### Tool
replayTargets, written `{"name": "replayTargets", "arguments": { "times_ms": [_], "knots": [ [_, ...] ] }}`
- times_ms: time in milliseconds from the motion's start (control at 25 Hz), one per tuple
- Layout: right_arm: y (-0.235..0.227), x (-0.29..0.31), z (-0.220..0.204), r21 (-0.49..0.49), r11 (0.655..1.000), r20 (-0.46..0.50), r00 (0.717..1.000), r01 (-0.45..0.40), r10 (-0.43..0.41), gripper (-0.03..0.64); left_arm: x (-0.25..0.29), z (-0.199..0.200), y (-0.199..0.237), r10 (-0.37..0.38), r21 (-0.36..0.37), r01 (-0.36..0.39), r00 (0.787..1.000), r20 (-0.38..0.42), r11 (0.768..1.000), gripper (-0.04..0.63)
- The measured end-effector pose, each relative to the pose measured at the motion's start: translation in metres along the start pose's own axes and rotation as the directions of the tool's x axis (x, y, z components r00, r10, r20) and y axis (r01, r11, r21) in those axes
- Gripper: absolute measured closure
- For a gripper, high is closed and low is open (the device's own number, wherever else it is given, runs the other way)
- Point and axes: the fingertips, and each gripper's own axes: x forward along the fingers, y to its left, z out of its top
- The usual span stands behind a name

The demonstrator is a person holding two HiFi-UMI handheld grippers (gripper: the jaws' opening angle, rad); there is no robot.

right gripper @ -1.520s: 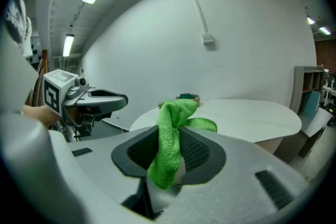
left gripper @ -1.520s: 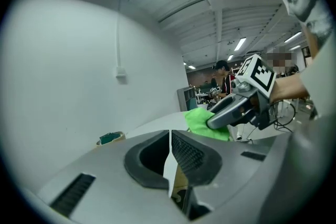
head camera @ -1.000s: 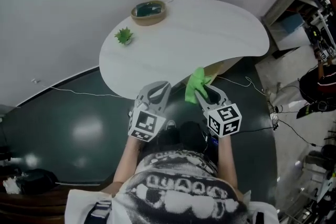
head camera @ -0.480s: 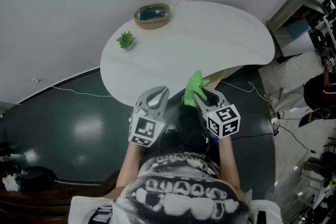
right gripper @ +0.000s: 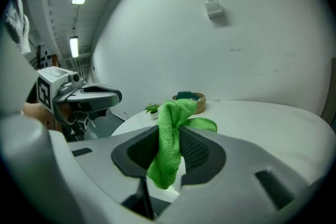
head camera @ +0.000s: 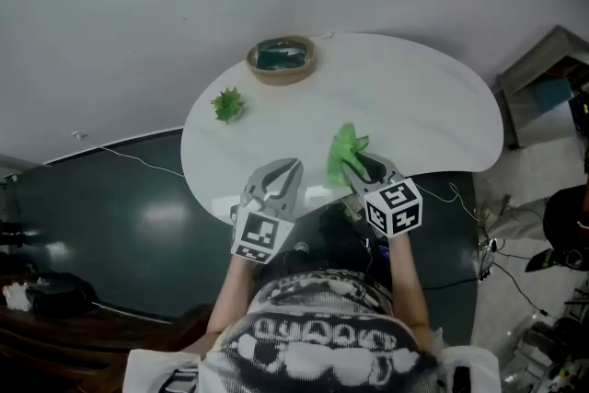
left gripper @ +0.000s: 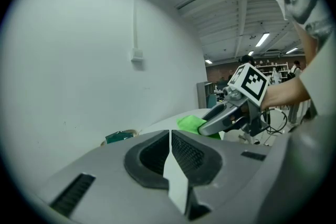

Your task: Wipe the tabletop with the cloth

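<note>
**Q:** Cloth location?

**A:** I log the green cloth pinched between the jaws of the right gripper. The jaws are closed on its middle, one bunch standing above them and a tail hanging below. In the head view it sits over the near part of the white surface. I cannot tell whether it touches.

**Q:** Other gripper?

**A:** The left gripper has its jaws pressed together with nothing between them. It is just beside the right gripper, over the near edge of the surface.

**Q:** Anything else on the surface?

**A:** I note a small green plant toward the left edge. A round woven bowl with dark green contents stands at the far edge. Both are well apart from the cloth.
</note>
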Motion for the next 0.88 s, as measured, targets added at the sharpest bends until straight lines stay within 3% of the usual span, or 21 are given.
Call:
{"name": "replayTargets", "arguments": {
  "times_ms": [280, 520, 880],
  "knots": [
    [-0.091, 0.057, 0.032, -0.04, 0.998, -0.034, 0.999, -0.042, 0.041, 0.497, 0.07, 0.021, 0.023, 0.043, 0.004, -0.043, 0.999, -0.016, 0.999, 0.583],
    [-0.165, 0.128, 0.049, -0.083, 0.995, -0.098, 0.994, -0.062, 0.054, 0.497, 0.11, 0.013, 0.043, 0.075, -0.007, -0.076, 0.993, -0.086, 0.997, 0.583],
    [-0.229, 0.244, 0.054, -0.124, 0.987, -0.213, 0.975, -0.099, 0.071, 0.497, 0.142, 0.016, 0.083, 0.133, -0.043, -0.138, 0.986, -0.103, 0.989, 0.583]
  ]
}}
